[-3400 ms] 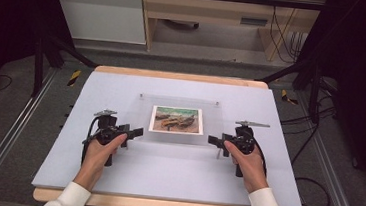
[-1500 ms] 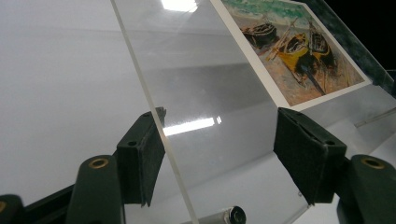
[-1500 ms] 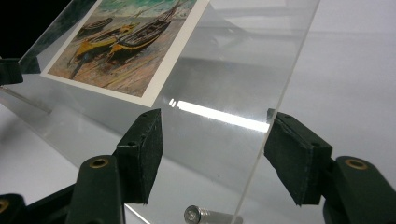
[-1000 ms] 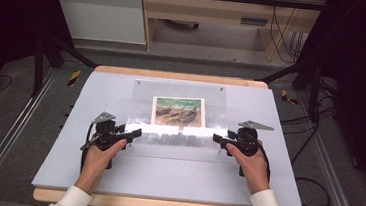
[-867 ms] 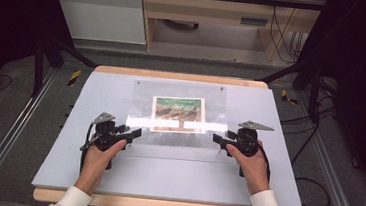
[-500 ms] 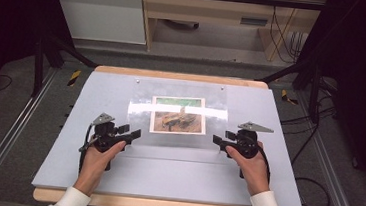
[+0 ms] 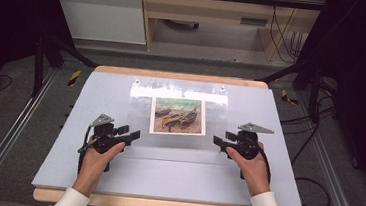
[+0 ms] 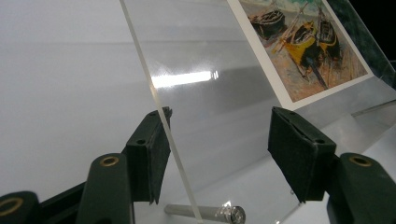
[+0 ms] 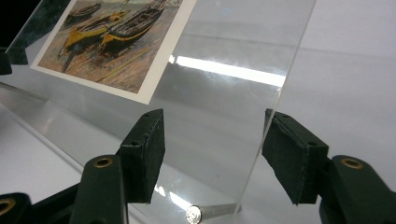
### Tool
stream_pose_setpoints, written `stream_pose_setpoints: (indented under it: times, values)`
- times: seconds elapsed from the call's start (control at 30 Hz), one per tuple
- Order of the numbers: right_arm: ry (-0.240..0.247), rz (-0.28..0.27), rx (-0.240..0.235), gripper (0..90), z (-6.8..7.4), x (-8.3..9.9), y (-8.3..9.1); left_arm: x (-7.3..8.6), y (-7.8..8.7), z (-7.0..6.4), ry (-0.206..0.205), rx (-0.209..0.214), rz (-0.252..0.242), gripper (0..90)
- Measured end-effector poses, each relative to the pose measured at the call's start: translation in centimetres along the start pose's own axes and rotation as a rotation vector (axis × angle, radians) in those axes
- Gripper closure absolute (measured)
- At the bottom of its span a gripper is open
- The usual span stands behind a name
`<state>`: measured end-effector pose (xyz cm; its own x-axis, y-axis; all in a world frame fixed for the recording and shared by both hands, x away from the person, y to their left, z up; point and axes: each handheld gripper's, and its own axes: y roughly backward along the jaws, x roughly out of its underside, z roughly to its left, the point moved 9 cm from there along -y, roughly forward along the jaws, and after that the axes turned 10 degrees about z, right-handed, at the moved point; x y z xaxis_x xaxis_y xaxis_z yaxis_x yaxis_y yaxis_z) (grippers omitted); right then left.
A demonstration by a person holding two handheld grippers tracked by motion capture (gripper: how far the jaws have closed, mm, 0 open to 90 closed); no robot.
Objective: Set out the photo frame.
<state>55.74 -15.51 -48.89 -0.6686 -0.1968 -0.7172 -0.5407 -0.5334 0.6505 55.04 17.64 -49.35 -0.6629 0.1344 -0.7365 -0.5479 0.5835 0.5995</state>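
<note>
Two handheld grippers flanking a clear acrylic photo frame (image 7: 179, 120) near the middle of the pale surface (image 7: 114, 177), boat painting print (image 7: 178, 115) sandwiched inside. Left gripper (image 7: 130, 135) hovering at the frame's left edge, jaws spread wide, edge of the acrylic panel (image 8: 161, 121) running between them, brushing the left pad or just beside it. Right gripper (image 7: 219, 142) mirroring at the right edge, jaws equally wide, gripping nothing. Metal standoff pin (image 9: 205, 212) lying under the panel's corner.

The gripper (image 8: 217, 161) stands wide around the clear panel's (image 8: 210, 93) edge, perhaps touching one pad.
</note>
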Motion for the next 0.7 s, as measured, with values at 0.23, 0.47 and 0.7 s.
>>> stream_pose_setpoints:
  times: [0.23,0.47,0.7]
  values:
    - [0.008,-0.006,0.005,42.2,0.1,0.1,0.2,0.2,0.2,-0.1,-0.007,-0.004,0.004,40.5]
    - [0.023,-0.001,0.02,44.6,0.4,0.5,0.7,0.5,0.6,-0.3,-0.026,-0.014,0.007,42.0]
    - [0.033,-0.003,0.034,47.6,0.6,0.8,1.1,0.9,1.0,-0.5,-0.041,-0.022,0.01,44.0]
